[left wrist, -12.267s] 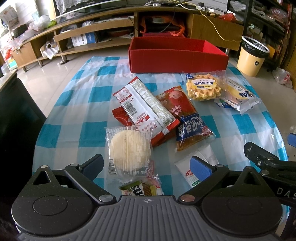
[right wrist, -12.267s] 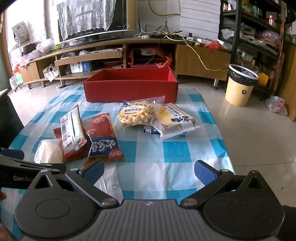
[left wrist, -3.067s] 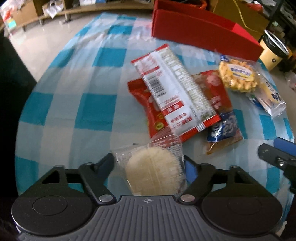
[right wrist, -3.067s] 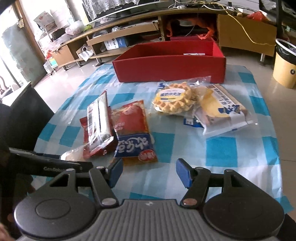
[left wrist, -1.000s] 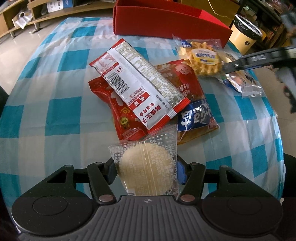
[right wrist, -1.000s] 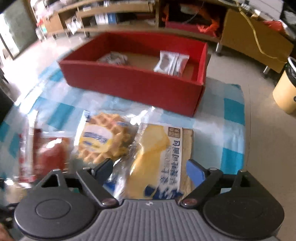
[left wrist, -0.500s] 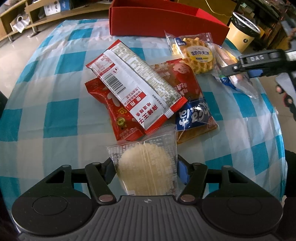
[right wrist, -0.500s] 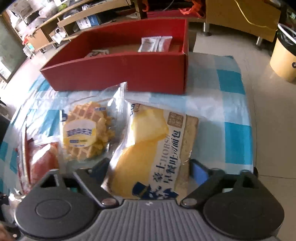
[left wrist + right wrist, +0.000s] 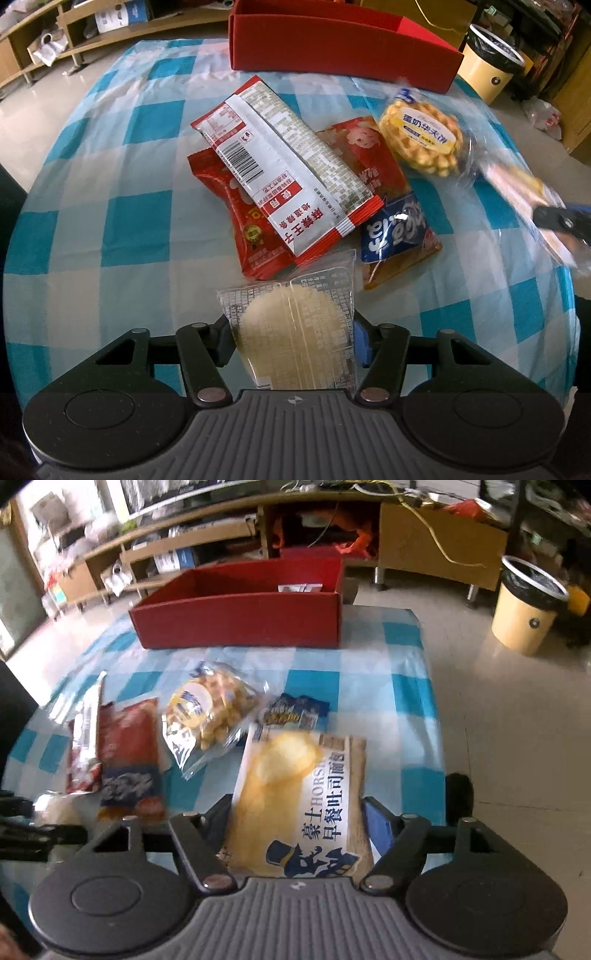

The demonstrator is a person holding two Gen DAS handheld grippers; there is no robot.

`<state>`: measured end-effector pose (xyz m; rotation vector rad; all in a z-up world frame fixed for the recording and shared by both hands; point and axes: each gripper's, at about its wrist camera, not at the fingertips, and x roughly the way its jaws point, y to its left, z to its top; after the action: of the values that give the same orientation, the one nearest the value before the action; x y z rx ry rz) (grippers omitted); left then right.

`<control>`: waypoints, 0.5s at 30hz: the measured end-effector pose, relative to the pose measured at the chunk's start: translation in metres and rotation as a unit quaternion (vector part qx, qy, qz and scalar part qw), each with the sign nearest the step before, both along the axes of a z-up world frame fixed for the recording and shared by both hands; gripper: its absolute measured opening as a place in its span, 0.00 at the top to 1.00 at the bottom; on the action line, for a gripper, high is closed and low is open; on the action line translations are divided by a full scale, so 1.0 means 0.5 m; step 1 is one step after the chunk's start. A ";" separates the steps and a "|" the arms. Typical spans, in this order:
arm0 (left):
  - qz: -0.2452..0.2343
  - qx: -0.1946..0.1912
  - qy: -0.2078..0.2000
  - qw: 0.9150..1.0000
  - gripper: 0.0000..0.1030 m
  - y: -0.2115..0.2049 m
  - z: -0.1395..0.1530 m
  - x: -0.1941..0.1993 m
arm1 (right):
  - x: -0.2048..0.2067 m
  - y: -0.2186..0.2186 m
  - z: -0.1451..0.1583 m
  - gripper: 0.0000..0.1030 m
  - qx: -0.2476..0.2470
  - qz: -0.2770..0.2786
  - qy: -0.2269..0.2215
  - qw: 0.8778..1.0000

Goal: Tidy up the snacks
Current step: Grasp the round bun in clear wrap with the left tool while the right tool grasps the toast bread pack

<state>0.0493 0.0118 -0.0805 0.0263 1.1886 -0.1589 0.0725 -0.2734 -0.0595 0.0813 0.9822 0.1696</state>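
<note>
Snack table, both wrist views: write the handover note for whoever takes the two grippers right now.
Left gripper: jaws closing on the clear-wrapped round pale rice cake, held between its pads.
Right gripper: jaws closing around the yellow toast bread pack, which sits between its fingers.
On the blue checked tablecloth: red and white long packet, red snack bags beneath it, clear-bagged round waffle, small blue wrapper.
Done: the red cardboard box at the far end holds a small white packet.
Left: box both held packs, then the rest.
</note>
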 end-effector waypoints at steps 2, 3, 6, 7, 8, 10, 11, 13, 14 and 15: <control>-0.007 0.008 -0.003 1.000 0.35 -0.005 -0.001 -0.002 | -0.027 0.000 0.001 0.37 0.020 -0.001 0.002 1.000; -0.013 0.014 -0.002 1.000 0.35 -0.008 -0.003 -0.002 | -0.037 0.004 0.000 0.38 0.018 0.003 0.002 1.000; -0.028 0.034 -0.007 0.999 0.33 -0.022 -0.007 -0.009 | -0.059 0.009 -0.010 0.41 0.026 0.002 0.011 1.000; -0.030 0.040 -0.009 0.999 0.34 -0.025 -0.007 -0.011 | -0.068 0.011 -0.012 0.41 0.033 0.004 0.013 0.999; -0.029 0.041 -0.010 0.999 0.35 -0.025 -0.007 -0.013 | -0.081 0.015 -0.011 0.41 0.040 0.006 0.012 0.999; -0.019 0.034 -0.005 0.999 0.36 -0.016 -0.003 -0.013 | -0.099 0.026 -0.010 0.42 0.046 0.012 0.011 0.999; -0.012 0.027 0.000 1.000 0.37 -0.009 0.000 -0.012 | -0.107 0.033 -0.009 0.42 0.046 0.017 0.011 0.999; 0.002 0.013 0.004 1.000 0.37 0.005 0.007 -0.010 | -0.121 0.042 -0.016 0.42 0.052 0.018 0.014 0.998; 0.005 0.010 0.000 1.000 0.37 0.009 0.013 -0.011 | -0.123 0.044 -0.019 0.42 0.057 0.015 0.015 0.998; 0.007 0.008 -0.007 1.000 0.37 0.012 0.020 -0.011 | -0.124 0.047 -0.023 0.42 0.061 0.013 0.015 0.998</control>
<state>0.0436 0.0178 -0.0704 0.0334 1.1767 -0.1360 0.0104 -0.2500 -0.0712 0.1832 1.0018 0.2537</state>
